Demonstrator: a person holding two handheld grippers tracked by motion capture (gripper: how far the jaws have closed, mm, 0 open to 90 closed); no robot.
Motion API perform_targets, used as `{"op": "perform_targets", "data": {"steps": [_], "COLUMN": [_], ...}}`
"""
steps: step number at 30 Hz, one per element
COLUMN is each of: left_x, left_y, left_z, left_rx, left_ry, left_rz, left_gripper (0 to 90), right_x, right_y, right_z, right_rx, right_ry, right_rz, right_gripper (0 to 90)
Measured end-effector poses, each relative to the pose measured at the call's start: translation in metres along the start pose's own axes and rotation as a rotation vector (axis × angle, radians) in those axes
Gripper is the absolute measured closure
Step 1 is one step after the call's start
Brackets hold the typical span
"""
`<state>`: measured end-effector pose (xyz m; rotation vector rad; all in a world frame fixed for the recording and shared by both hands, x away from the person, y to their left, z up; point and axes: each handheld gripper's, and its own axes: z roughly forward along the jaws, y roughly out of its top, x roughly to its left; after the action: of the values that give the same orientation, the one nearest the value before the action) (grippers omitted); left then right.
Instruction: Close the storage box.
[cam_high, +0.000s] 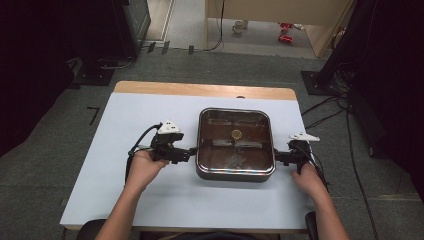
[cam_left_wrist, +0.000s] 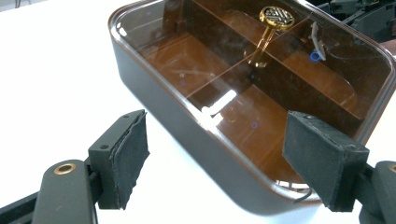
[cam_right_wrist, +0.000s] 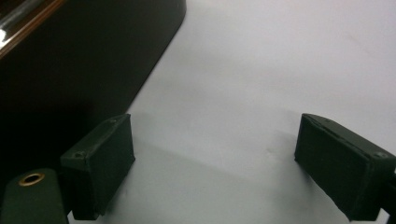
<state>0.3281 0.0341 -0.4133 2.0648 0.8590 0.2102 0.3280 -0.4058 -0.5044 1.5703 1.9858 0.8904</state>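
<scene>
Sitting mid-table, dark lidded box between left gripper and right gripper. Left gripper view: jaws spread, box wall just ahead, gold knob on clear lid. Right gripper view: jaws spread over bare table, box far left.

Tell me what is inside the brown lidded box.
Through the clear lid, the box shows dividers forming compartments that look bare. A gold knob sits on the lid. Reflections blur some corners.
</scene>
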Motion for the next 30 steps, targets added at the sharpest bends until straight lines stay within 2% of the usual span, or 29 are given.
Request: {"op": "perform_targets", "data": {"steps": [2, 7, 9, 11, 14, 16, 18, 19, 20, 23, 24, 25, 28, 30], "left_x": [0.002, 0.001, 0.002, 0.003, 0.007, 0.009, 0.012, 0.012, 0.013, 0.014, 0.016, 0.016, 0.018, 0.018], "left_y": [-0.008, -0.022, -0.033, -0.037, -0.050, -0.060, -0.071, -0.071, -0.076, -0.080, -0.082, -0.082, -0.084, -0.084], "left_z": [-0.005, -0.008, -0.010, -0.010, -0.010, -0.009, -0.004, -0.004, -0.001, 0.001, 0.006, 0.006, 0.015, 0.019], "left_rx": [-0.003, -0.008, -0.023, -0.028, -0.035, -0.024, 0.033, 0.033, 0.058, 0.062, 0.077, 0.077, 0.091, 0.082], "left_ry": [0.007, 0.028, 0.059, 0.066, 0.083, 0.100, 0.115, 0.115, 0.121, 0.127, 0.156, 0.156, 0.212, 0.215], "left_rz": [-0.018, -0.011, 0.000, -0.001, -0.031, -0.040, -0.062, -0.062, -0.072, -0.072, -0.055, -0.055, -0.057, -0.063], "left_gripper": [22.5, 22.5, 22.0, 22.0, 22.0, 22.0, 22.7, 23.1, 23.4, 23.3, 23.3, 23.3, 23.5, 24.6], "right_x": [0.000, 0.000, 0.000, 0.000, 0.000, 0.000, 0.000, 0.000, 0.000, 0.000, 0.000, 0.000, 0.000, 0.000], "right_y": [0.000, 0.000, 0.000, 0.000, 0.000, 0.000, 0.000, 0.000, 0.000, 0.000, 0.000, 0.000, 0.000, 0.000], "right_z": [0.000, 0.000, 0.000, 0.000, 0.000, 0.000, 0.000, 0.000, 0.000, 0.000, 0.000, 0.000, 0.000, 0.000], "right_rx": [0.000, 0.000, 0.000, 0.000, 0.000, 0.000, -0.001, -0.001, 0.000, 0.000, 0.000, 0.000, 0.000, 0.000], "right_ry": [0.000, 0.000, 0.000, 0.000, 0.000, 0.000, 0.000, 0.000, 0.000, 0.000, 0.000, 0.000, 0.000, 0.000], "right_rz": [0.001, 0.000, 0.001, 0.001, 0.000, 0.001, 0.001, 0.001, 0.001, 0.001, 0.001, 0.001, 0.001, 0.001], "right_gripper": [11.3, 11.3, 11.4, 11.3, 11.3, 11.3, 11.3, 11.3, 11.3, 11.3, 11.3, 11.3, 11.4, 11.3]}}
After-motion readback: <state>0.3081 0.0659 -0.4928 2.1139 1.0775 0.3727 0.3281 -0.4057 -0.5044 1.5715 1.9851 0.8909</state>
